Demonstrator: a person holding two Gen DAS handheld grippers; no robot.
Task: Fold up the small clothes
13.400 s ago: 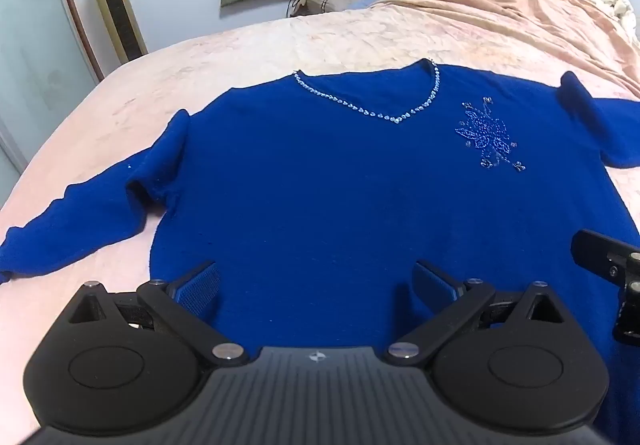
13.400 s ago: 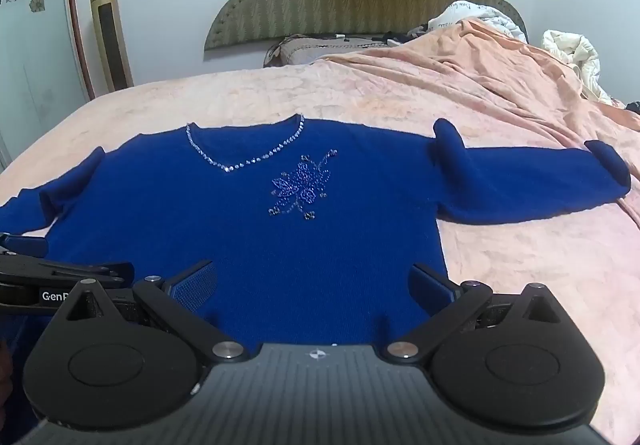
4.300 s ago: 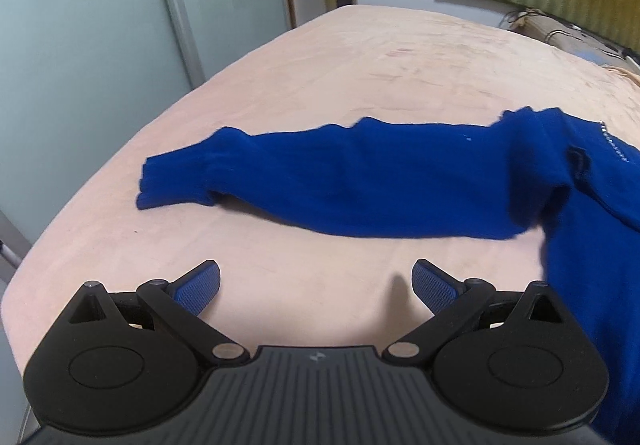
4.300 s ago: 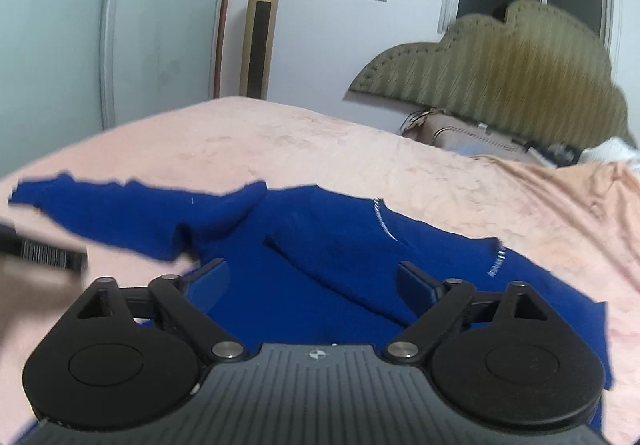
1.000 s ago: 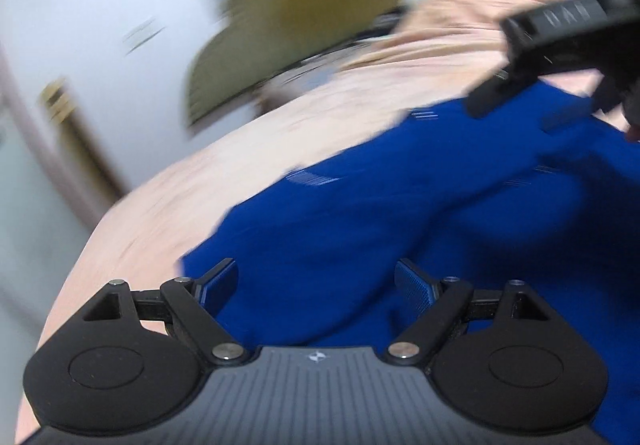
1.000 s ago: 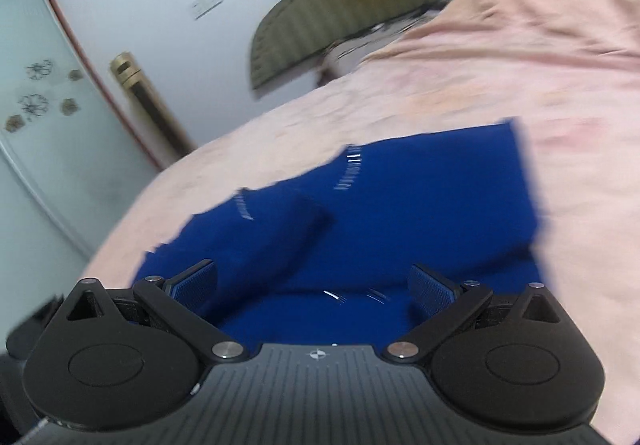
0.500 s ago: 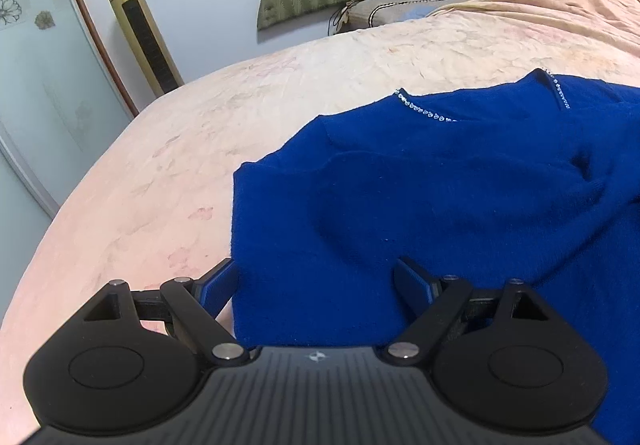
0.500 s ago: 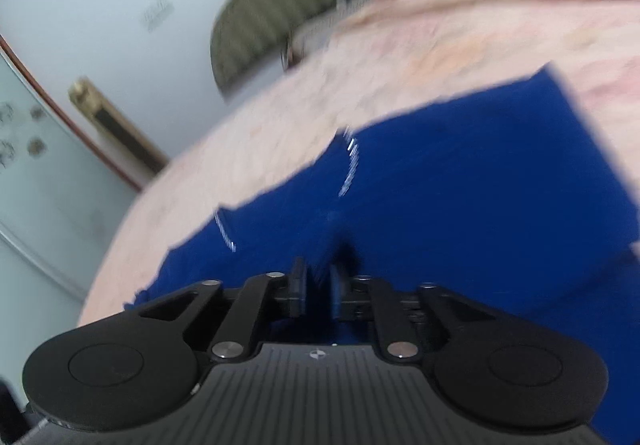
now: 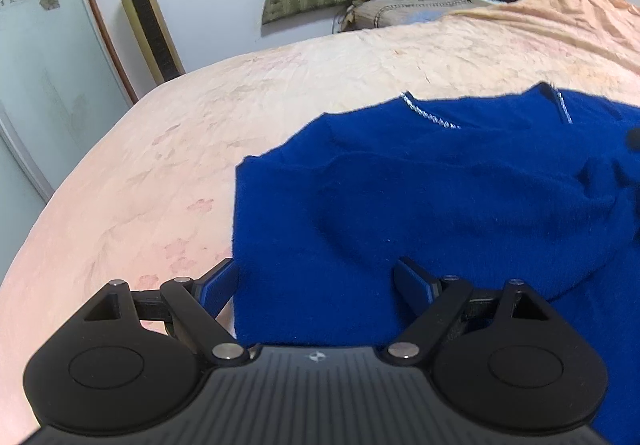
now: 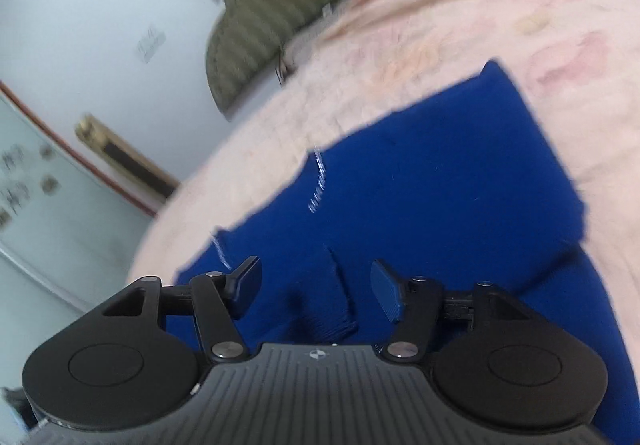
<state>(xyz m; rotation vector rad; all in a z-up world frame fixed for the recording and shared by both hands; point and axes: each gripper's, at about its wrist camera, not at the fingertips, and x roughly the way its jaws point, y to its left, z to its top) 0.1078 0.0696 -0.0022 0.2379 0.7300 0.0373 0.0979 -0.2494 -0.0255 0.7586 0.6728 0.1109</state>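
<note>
Sweater [image 9: 440, 197], blue, lies on the bed [image 9: 160, 165] with both sleeves already turned in over the body; folding is judged part done.

Right hand-held gripper [image 10: 316, 291]: jaws have just been opening and stand at a middling gap. A ribbed cuff [image 10: 340, 309] lies between the pads, which do not press on it. Judged a release of the folded-in sleeve.

Left hand-held gripper [image 9: 316, 285]: jaws wide, holding nothing, straddling the near left edge of the sweater low over the cloth.

Advice for the step in hand: clear the right jaws fully off the cuff and lift away straight, so the sleeve is not dragged out of its fold. Smooth the raised ridge across the body before the next fold. Any pinch at the hem should take all layers together.

View comparison: the left wrist view is sharp and shows the beaded neckline [image 9: 430, 117], the straight folded left edge and the wrinkle across the middle. The right wrist view is blurred and tilted, but alone shows the cuff between the pads and the sweater's right folded edge [image 10: 552, 149] against the bed.
</note>
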